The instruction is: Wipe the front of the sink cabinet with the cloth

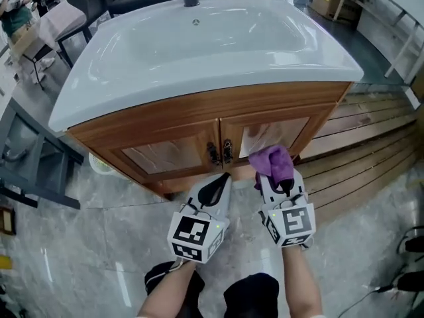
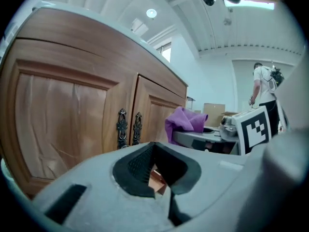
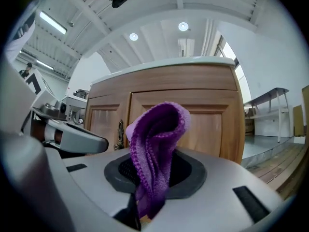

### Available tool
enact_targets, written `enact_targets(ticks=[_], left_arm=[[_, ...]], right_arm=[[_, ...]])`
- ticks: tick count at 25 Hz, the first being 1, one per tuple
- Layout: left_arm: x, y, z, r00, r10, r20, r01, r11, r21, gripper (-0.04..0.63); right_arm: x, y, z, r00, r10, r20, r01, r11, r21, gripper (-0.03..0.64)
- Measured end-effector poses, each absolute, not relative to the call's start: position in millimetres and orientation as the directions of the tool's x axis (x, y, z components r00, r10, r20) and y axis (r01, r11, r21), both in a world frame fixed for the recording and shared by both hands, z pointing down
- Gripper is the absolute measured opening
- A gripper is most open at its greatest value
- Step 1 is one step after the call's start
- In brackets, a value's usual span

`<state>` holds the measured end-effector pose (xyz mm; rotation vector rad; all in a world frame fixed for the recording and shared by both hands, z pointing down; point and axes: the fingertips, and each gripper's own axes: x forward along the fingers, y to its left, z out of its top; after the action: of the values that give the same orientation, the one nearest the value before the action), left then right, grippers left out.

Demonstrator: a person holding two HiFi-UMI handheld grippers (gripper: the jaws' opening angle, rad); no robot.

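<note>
The right tool [image 1: 278, 184] is clamped on the purple cloth [image 1: 273, 160]. The cloth bunches upward out of the jaws, so a soft fold rather than hard plastic faces the wood. It sits just in front of the sink cabinet [image 1: 199, 121], level with the cabinet's right door [image 1: 281, 130]; contact with the panel cannot be confirmed.

The left tool [image 1: 222, 179] is closed on nothing and points at the cabinet's centre seam, probably parked clear of the wiping path.

Two ornate handles [image 1: 220, 152] at that seam project from the cabinet front and would likely snag the cloth on a sideways stroke. The white basin [image 1: 199, 38] overhangs the cabinet top. Wooden planks [image 1: 371, 134] lie right of the cabinet, and a dark frame [image 1: 30, 158] stands left of it.
</note>
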<state>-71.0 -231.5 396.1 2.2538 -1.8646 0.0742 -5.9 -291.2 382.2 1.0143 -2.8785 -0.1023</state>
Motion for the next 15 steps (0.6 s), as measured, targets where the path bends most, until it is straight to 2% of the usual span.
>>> enact_targets(ticks=[15], left_arm=[[-79, -156, 234, 0.152, -0.951, 0.27, -0.965, -0.084, 0.247, 0.006]], right_arm=[[-21, -197, 233, -0.809, -0.54, 0.232, -0.56, 0.828, -0.024, 0.087]])
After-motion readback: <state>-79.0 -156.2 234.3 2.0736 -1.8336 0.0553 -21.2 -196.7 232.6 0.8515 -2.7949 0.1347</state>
